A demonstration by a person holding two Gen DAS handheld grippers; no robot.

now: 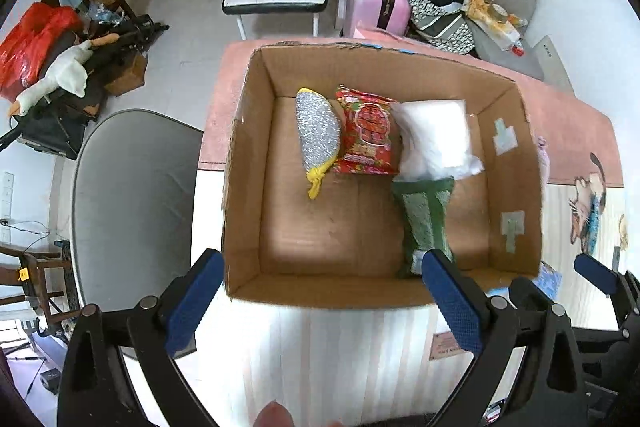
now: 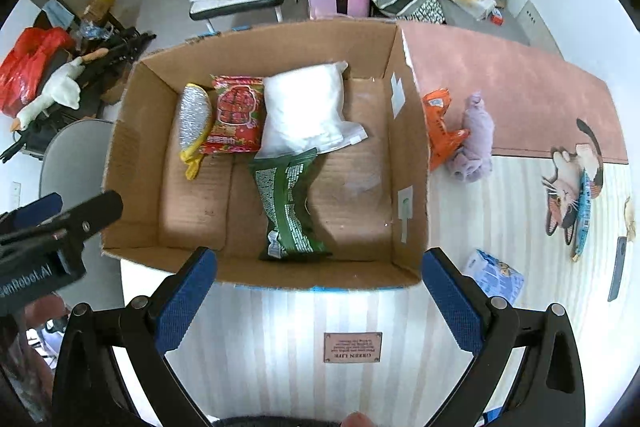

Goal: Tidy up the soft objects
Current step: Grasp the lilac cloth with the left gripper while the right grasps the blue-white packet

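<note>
Left wrist view: left gripper (image 1: 320, 301) spread wide, nothing between the pads, above the near rim of the cardboard box (image 1: 244, 187). Inside: silver scrubber (image 1: 318, 137), red packet (image 1: 370, 133), white bag (image 1: 434, 137), green packet (image 1: 426, 215).

Right wrist view: right gripper (image 2: 320, 297) also wide and empty, over the same rim. Only this view clearly shows items outside the box on the mat: orange packet (image 2: 440, 125), purple plush (image 2: 476, 139), blue tissue pack (image 2: 496, 275).
</note>
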